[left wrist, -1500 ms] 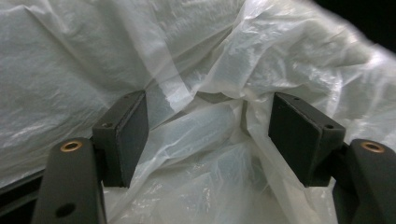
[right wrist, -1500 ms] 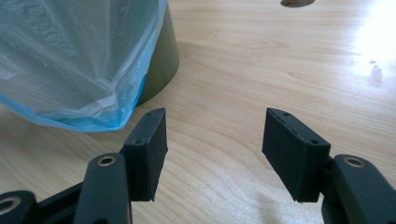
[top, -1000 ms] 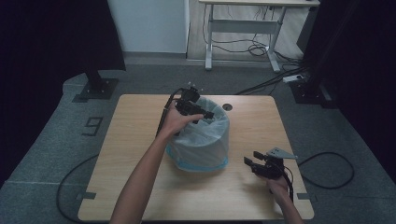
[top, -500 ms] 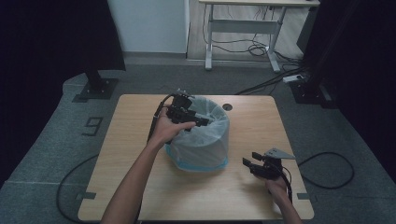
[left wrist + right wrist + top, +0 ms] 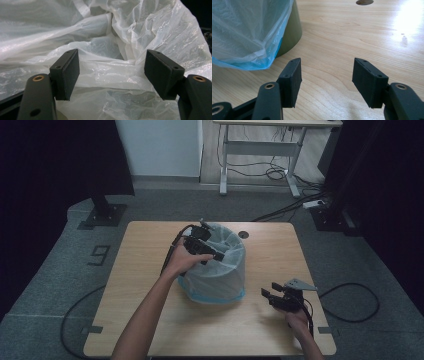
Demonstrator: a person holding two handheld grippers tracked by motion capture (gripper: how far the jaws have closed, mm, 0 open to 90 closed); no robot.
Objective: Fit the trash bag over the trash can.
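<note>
- Bin (image 5: 215, 280): stands mid-table (image 5: 150, 315), lined with a translucent bag (image 5: 105, 50).
- Left gripper (image 5: 212, 253): at the bin's near-left rim, jaws spread apart, crumpled bag between them, ungripped.
- Right gripper (image 5: 270, 296): right of the bin, low over the table, jaws apart, empty.

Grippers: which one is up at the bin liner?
The left gripper, fingers open over the white bin liner; the right gripper sits apart on the table.

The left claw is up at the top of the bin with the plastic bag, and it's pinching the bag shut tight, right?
Not quite. The left claw is at the top of the bin, but it is open: the left gripper view shows both jaws spread apart with the plastic bag loose beyond them, not pinched.
</note>
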